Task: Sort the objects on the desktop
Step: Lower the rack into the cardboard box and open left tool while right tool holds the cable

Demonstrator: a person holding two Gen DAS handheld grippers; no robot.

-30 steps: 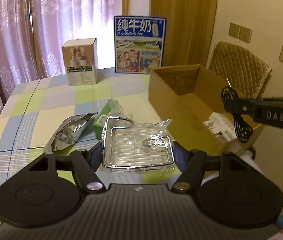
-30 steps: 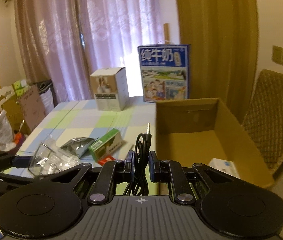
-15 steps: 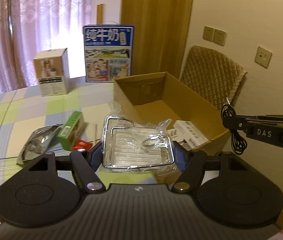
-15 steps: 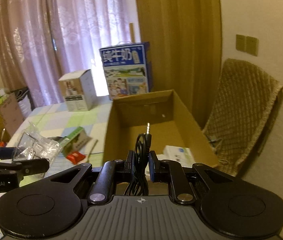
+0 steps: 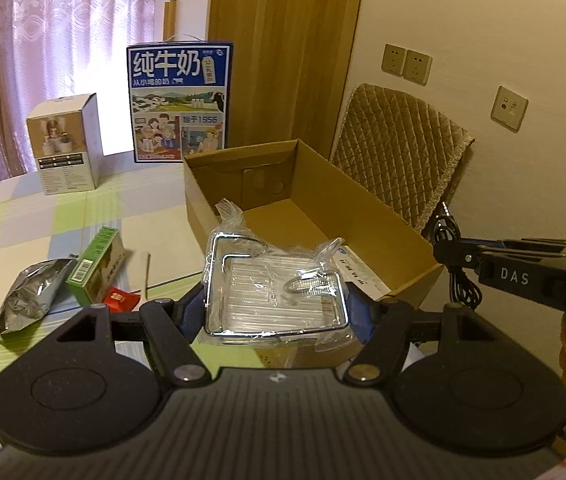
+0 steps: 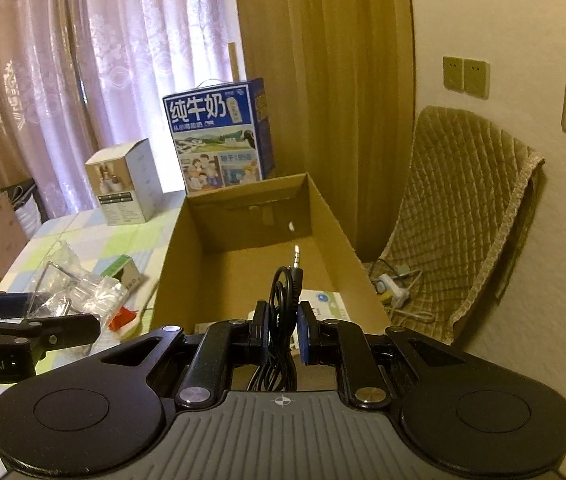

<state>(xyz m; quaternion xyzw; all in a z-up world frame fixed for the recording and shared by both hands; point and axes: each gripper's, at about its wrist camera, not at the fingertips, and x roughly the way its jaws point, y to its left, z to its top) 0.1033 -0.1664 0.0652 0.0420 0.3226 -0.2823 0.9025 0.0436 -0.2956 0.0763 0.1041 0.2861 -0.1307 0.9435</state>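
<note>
Left gripper clamps a wire rack wrapped in plastic, held at the near end of the cardboard box. Right gripper pinches a coiled black cable above the box, plug up. A white packet lies inside.

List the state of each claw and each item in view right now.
Left claw: shut on wire rack.
Wire rack: bagged in plastic, held off the table.
Right claw: shut on black cable.
Black cable: coiled, plug pointing up.
Cardboard box: open, white packet inside.
Green box: lying on table.
Silver pouch: lying crumpled.
</note>
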